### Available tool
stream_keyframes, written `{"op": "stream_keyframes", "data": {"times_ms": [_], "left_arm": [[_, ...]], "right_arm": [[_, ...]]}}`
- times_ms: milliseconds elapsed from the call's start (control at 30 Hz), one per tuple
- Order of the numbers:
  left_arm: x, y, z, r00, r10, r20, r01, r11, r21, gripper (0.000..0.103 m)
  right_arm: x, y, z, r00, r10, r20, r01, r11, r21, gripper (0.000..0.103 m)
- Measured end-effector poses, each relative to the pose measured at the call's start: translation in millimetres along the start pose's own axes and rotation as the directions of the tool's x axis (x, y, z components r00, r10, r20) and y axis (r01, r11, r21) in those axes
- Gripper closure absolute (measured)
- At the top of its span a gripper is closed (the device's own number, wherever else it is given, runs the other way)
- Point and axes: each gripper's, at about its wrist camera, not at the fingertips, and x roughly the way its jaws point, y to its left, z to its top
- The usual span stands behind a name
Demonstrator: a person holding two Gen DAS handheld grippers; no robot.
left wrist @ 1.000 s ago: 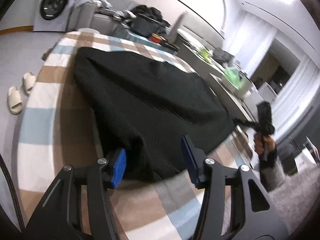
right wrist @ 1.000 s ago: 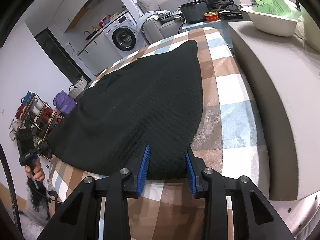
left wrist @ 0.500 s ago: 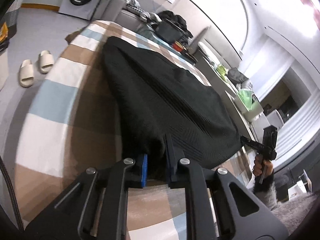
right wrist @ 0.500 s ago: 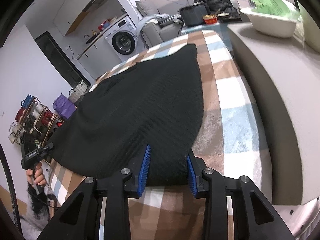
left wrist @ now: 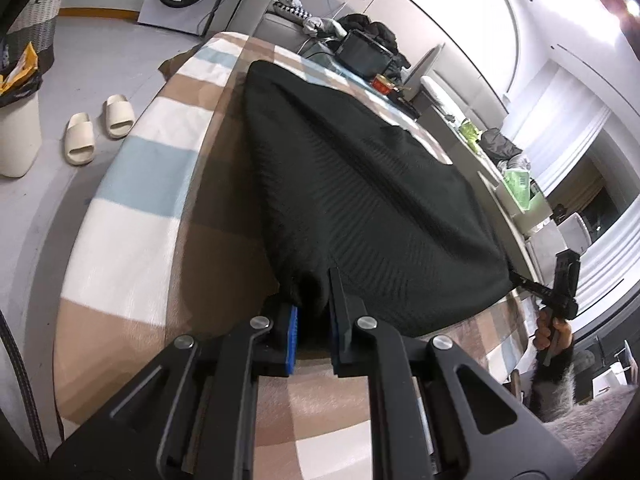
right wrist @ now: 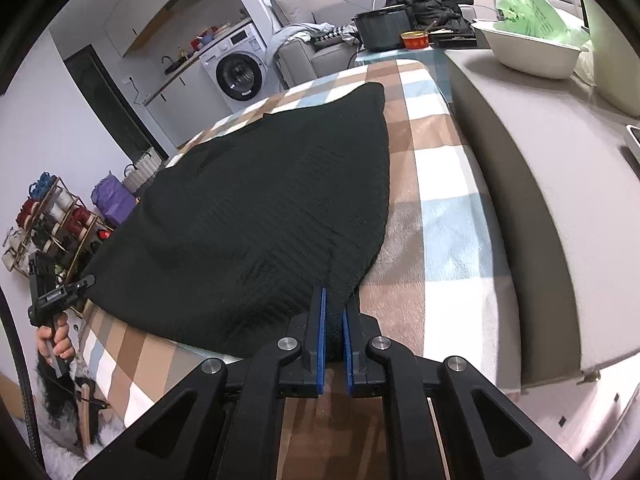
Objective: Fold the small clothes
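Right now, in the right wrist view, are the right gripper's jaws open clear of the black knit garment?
No: the right gripper has just closed, its blue pads pinching the near corner of the black knit garment.

No text is showing clearly enough to read; a small white label on the left gripper is staying too blurred.

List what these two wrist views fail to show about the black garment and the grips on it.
- Left wrist view: the black garment's near left corner is hidden inside the left gripper.
- Right wrist view: its near right corner is hidden inside the right gripper.
- Both views: its underside lies hidden against the checked blanket.
- Both views: the kind of garment cannot be told.
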Motion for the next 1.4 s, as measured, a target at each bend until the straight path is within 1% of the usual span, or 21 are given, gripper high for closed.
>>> {"op": "stream_keyframes", "data": {"times_ms": [133,267,333,367,400,433,533,567,633,667,767,900,967,1067,1167,1200,1267,1400], "left_arm": [[-3,0,-5,1.0,0.014,-0.014,-0.014,1.0,0.008,0.094],[-10,2,-8,1.0,0.022,-0.012,-0.022,1.0,0.012,0.093],[-11,2,-7,1.0,0.028,-0.013,-0.028,1.0,0.011,0.093],[-11,0,-6,0.999,0.033,-0.013,-0.033,0.999,0.014,0.093],[-11,0,-5,0.999,0.038,-0.012,-0.038,0.999,0.016,0.093],[-10,-1,-4,0.999,0.04,-0.009,-0.04,0.999,0.016,0.093],[-12,-1,-3,0.999,0.039,-0.002,-0.039,0.999,0.007,0.093],[-12,-1,-3,0.999,0.04,-0.001,-0.04,0.999,0.005,0.093],[-13,0,-4,0.999,0.045,-0.001,-0.045,0.999,0.0,0.093],[-14,1,-4,0.999,0.048,0.0,-0.048,0.999,-0.004,0.093],[-16,3,-4,0.998,0.057,0.005,-0.057,0.998,-0.015,0.093],[-17,6,-7,0.998,0.058,0.005,-0.058,0.998,-0.022,0.093],[-17,7,-8,0.998,0.06,-0.001,-0.06,0.998,-0.029,0.093],[-22,5,-9,0.997,0.076,0.002,-0.076,0.997,-0.015,0.093],[-29,3,-10,0.995,0.097,0.011,-0.097,0.995,0.001,0.092],[-33,3,-11,0.994,0.107,0.013,-0.107,0.994,0.006,0.092],[-38,1,-11,0.992,0.123,0.025,-0.124,0.992,0.013,0.092],[-48,-2,-9,0.984,0.172,0.045,-0.173,0.985,0.02,0.092]], "right_arm": [[-6,0,-2,0.999,-0.033,0.002,0.033,0.999,-0.013,0.096],[-11,-1,-3,0.999,-0.015,0.029,0.016,1.0,-0.009,0.096],[-9,-1,-1,1.0,-0.01,0.026,0.01,1.0,-0.006,0.093],[-7,-1,0,1.0,0.007,0.024,-0.007,1.0,0.003,0.091],[-6,-2,1,1.0,0.016,0.024,-0.016,1.0,0.012,0.084],[-3,-3,2,0.999,0.025,0.024,-0.026,0.999,0.026,0.082],[4,-5,4,0.998,0.044,0.033,-0.046,0.997,0.057,0.081],[4,-4,3,0.998,0.038,0.041,-0.04,0.998,0.054,0.083],[0,1,1,0.998,0.032,0.055,-0.034,0.999,0.025,0.095],[-4,1,0,0.997,0.044,0.069,-0.046,0.999,0.028,0.097],[-15,0,-5,0.995,0.068,0.067,-0.07,0.997,0.028,0.098],[-2,0,-13,1.0,0.016,-0.011,-0.016,1.0,0.013,0.098],[-6,2,-12,1.0,0.006,-0.009,-0.006,1.0,0.014,0.098],[-10,7,-14,0.999,-0.043,-0.021,0.042,0.999,-0.033,0.098],[-20,2,-18,0.999,-0.031,-0.006,0.031,0.999,-0.033,0.094],[-23,-1,-18,1.0,-0.028,0.001,0.028,0.999,-0.024,0.09],[-28,-9,-16,1.0,-0.003,0.028,0.002,1.0,0.019,0.085],[-25,-16,-6,0.999,0.012,0.043,-0.015,0.997,0.078,0.072]]}}
